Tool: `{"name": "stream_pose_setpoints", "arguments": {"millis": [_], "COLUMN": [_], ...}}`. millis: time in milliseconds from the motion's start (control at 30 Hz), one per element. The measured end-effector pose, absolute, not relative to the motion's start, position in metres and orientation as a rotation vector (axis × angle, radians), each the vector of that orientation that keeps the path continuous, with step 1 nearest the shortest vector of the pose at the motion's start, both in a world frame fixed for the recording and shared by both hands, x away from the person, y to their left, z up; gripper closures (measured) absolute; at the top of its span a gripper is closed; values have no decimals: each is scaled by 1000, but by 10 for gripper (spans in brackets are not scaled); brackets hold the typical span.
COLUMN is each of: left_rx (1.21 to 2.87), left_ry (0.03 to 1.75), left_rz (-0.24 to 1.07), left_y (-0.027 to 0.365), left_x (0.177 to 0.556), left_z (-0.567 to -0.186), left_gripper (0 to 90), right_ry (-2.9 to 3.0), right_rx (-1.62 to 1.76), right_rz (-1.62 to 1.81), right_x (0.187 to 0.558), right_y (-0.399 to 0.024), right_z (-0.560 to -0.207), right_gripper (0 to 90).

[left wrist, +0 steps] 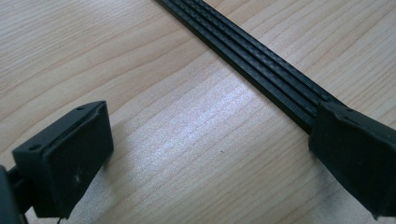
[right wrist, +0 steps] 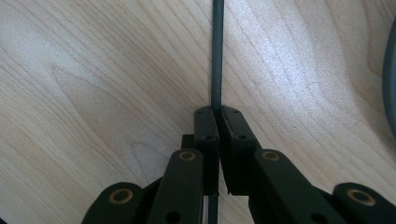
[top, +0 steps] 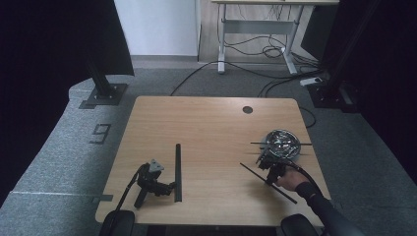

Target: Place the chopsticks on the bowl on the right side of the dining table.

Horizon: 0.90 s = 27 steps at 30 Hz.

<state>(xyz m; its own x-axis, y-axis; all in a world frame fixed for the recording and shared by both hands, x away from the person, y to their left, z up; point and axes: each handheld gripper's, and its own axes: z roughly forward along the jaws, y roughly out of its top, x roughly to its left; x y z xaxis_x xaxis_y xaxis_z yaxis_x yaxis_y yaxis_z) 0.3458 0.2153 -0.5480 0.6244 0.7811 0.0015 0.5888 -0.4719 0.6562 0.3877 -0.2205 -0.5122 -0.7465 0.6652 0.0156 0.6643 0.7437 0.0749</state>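
Note:
A thin black rod [top: 253,172] lies slanted on the wooden table [top: 211,128] at the right, and my right gripper [top: 269,179], held by a hand in a dark sleeve, is shut on it. In the right gripper view the jaws [right wrist: 218,112] pinch the rod [right wrist: 217,46], which runs straight ahead over the wood. My left gripper [top: 169,189] lies on the table at the front left with no hand on it. Its jaws [left wrist: 210,154] stand open with only bare wood between them. One fingertip [left wrist: 355,149] rests against a long flat black ribbed bar [top: 178,172] [left wrist: 252,56].
A shiny metal bowl [top: 269,139] sits just beyond the right gripper, with another thin rod [top: 305,144] laid across its rim; its edge [right wrist: 391,79] shows in the right gripper view. A round cable hole [top: 247,109] is near the table's far edge.

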Motion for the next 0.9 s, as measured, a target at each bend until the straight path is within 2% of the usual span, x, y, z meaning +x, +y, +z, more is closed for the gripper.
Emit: {"name": "stream_pose_setpoints", "arguments": {"millis": [367, 900], "left_rx": [2226, 2228], "left_ry": [1068, 1066], "left_rz": [401, 401], "left_y": [215, 215], "left_x": [346, 346], "left_z": [-548, -548], "left_gripper": [0, 0], "right_ry": [2922, 2892], "right_rx": [1115, 1110], "right_rz": [142, 216], "right_x": [385, 389], "right_y": [-221, -227], "right_z": [-511, -473], "right_gripper": [857, 857]}}
